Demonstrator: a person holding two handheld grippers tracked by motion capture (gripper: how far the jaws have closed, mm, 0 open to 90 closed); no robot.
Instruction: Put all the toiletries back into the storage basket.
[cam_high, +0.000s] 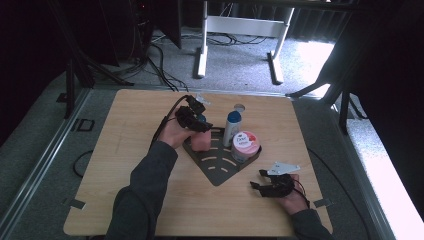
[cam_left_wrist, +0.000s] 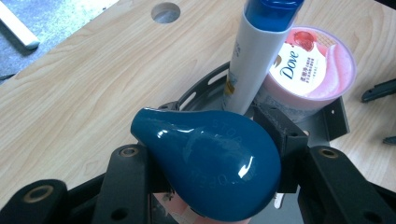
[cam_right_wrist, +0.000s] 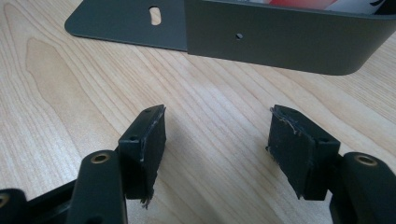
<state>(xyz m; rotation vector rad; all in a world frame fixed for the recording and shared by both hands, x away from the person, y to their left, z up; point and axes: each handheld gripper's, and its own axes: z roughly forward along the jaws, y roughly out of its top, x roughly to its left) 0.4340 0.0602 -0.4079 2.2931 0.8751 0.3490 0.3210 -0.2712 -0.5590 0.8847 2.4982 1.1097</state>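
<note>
"Dove" on the pink tub's lid (cam_left_wrist: 310, 63), faint embossed lettering on the blue cap (cam_left_wrist: 210, 161) — unreadable

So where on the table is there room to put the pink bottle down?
The bare wood left of the dark rack, out to the table's left edge, is widest. The strip behind the rack near the round hole is free too. The rack is crowded: white tube and Dove tub. The right tool rests open by the near right corner.

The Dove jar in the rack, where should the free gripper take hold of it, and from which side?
Grip the Dove jar across its round wall just under the wide lid, coming down from above on the near-right side. The blue-capped tube stands close behind it and the left gripper, shut on the pink bottle, crowds the left. The right gripper sits open nearby.
</note>
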